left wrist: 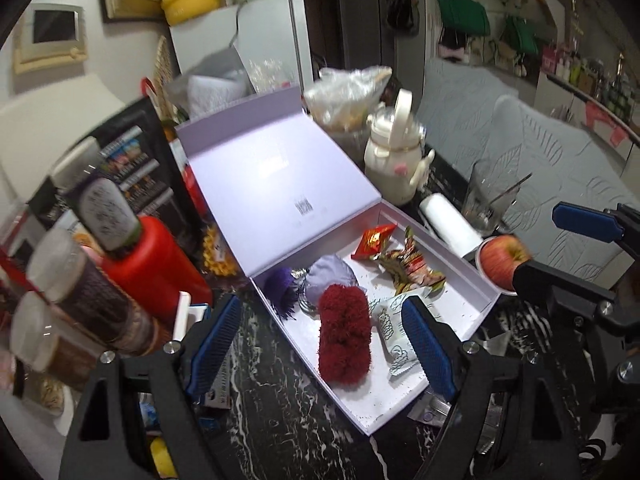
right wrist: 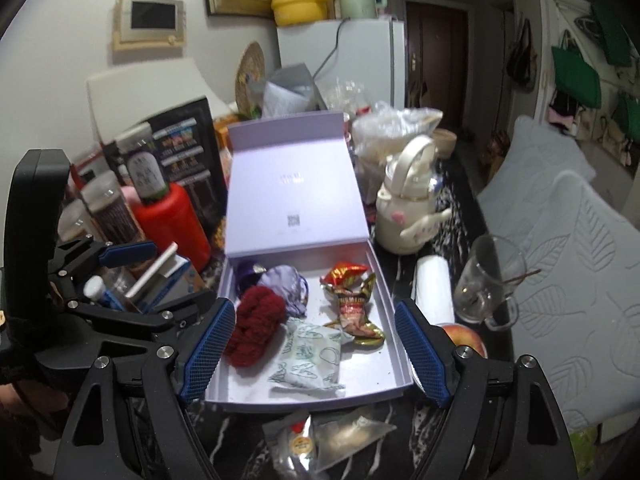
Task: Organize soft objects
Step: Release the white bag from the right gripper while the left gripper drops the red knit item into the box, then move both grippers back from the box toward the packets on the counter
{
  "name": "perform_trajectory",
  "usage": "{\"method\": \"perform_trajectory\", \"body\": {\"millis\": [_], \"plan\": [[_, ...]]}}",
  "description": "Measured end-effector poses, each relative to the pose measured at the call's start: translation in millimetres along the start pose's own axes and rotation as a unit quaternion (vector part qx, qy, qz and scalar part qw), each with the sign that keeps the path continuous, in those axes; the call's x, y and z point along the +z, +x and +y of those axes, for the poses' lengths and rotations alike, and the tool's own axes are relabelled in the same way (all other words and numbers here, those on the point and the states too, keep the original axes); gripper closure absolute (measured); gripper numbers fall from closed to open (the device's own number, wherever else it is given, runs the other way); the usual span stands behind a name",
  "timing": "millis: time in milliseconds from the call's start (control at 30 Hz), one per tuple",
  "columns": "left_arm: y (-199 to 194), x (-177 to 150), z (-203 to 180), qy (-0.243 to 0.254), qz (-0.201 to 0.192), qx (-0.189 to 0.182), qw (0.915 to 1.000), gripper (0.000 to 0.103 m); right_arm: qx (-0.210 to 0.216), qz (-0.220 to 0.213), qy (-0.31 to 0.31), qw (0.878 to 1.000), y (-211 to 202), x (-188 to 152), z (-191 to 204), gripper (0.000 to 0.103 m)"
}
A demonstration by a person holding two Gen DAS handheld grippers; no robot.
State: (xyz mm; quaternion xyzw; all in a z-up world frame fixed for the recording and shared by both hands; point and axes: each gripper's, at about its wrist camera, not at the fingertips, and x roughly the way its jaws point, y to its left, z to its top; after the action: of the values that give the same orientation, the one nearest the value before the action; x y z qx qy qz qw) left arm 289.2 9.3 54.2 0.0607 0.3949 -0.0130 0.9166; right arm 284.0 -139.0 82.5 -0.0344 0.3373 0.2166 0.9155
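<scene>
The red fuzzy ball (left wrist: 344, 334) lies loose in the lavender box (left wrist: 476, 280), between the spread, empty fingers of the left gripper (left wrist: 320, 344). The right gripper (right wrist: 316, 350), likewise released, frames a white snack packet (right wrist: 312, 354).

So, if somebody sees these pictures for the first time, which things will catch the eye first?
Probably the open lilac box in the middle of the dark marble counter, with the fuzzy dark red bundle lying inside among snack packets. Next, the bright red bottle standing left of the box, and the apple at its right. Both tools, left and right, are open and empty.
</scene>
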Motion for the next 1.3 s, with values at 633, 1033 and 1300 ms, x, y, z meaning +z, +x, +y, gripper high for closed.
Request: {"method": "perform_trajectory", "body": {"millis": [633, 1033, 1300], "plan": [[-117, -46, -19, 0.012, -0.092, -0.011, 0.9956, 0.02, -0.035, -0.053, -0.026, 0.998, -100, -48, 31, 0.015], [-133, -96, -46, 0.037, -0.092, -0.038, 0.9943, 0.02, -0.045, -0.047, 0.001, 0.998, -121, -107, 27, 0.015], [-126, -130, -57, 0.032, -0.081, -0.083, 0.9928, 0.02, -0.074, -0.047, 0.005, 0.996, -126, -148, 24, 0.015]]}}
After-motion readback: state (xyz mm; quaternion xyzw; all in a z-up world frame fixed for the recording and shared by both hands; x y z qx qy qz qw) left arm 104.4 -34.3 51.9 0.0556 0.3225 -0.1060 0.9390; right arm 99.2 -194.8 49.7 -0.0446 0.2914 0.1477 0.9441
